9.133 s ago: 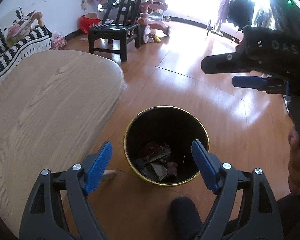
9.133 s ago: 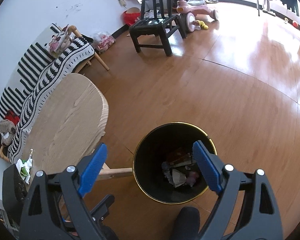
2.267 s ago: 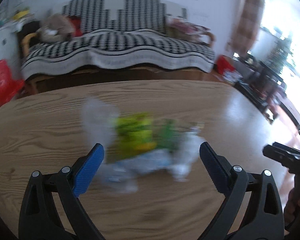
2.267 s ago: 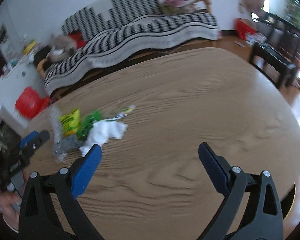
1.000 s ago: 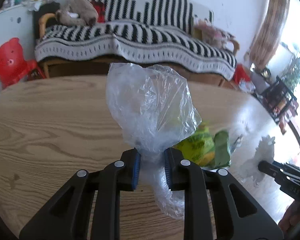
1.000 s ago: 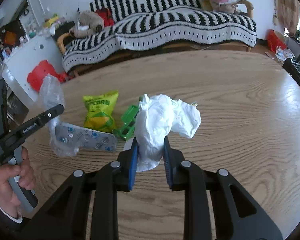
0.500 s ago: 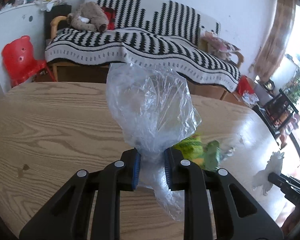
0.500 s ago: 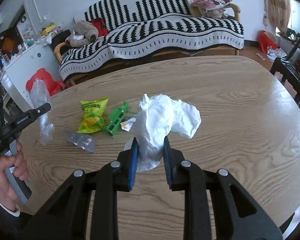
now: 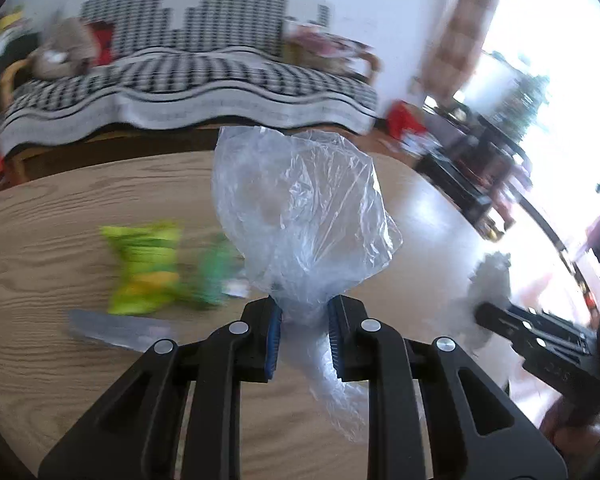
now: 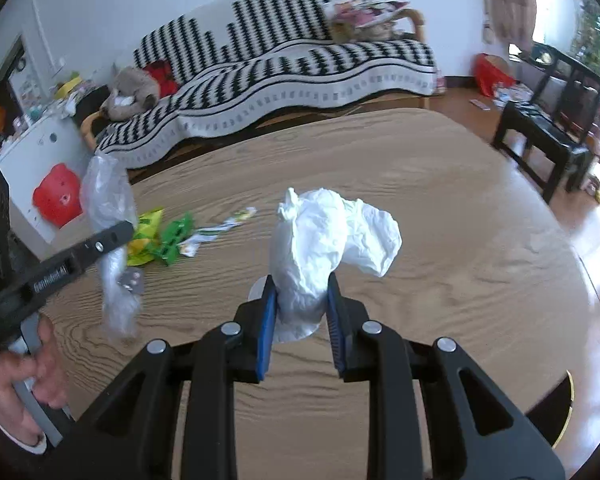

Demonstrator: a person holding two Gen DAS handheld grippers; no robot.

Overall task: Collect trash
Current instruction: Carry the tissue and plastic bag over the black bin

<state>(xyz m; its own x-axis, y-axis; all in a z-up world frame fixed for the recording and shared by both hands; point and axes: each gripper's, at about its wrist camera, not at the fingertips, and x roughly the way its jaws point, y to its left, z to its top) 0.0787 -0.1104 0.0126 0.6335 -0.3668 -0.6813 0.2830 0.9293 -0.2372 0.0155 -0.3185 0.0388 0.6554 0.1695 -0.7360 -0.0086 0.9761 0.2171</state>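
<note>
My left gripper (image 9: pixel 303 320) is shut on a crumpled clear plastic bag (image 9: pixel 300 216) and holds it above the wooden table (image 9: pixel 40 216). A crumpled white tissue (image 10: pixel 332 240) is clamped in my right gripper (image 10: pixel 302 300), also lifted off the table. In the right wrist view the left gripper (image 10: pixel 120 236) with its clear plastic bag (image 10: pixel 108 200) appears at the left. On the table lie a yellow-green snack bag (image 9: pixel 144 268), a green wrapper (image 9: pixel 216 268), a silver blister pack (image 9: pixel 116 330) and a small paper wrapper (image 10: pixel 220 230). The black bin's gold rim (image 10: pixel 556 420) shows past the table's right edge.
A striped sofa (image 10: pixel 284 68) with a stuffed toy (image 10: pixel 130 88) stands behind the table. A red plastic stool (image 10: pixel 58 194) is at the left and a black chair (image 10: pixel 548 136) at the right. A person's hand (image 10: pixel 16 364) grips the left tool.
Both grippers have swung toward the right of the room with their loads still clamped. The litter on the table has slid leftward in both views, and the left wrist view is now blurred.
</note>
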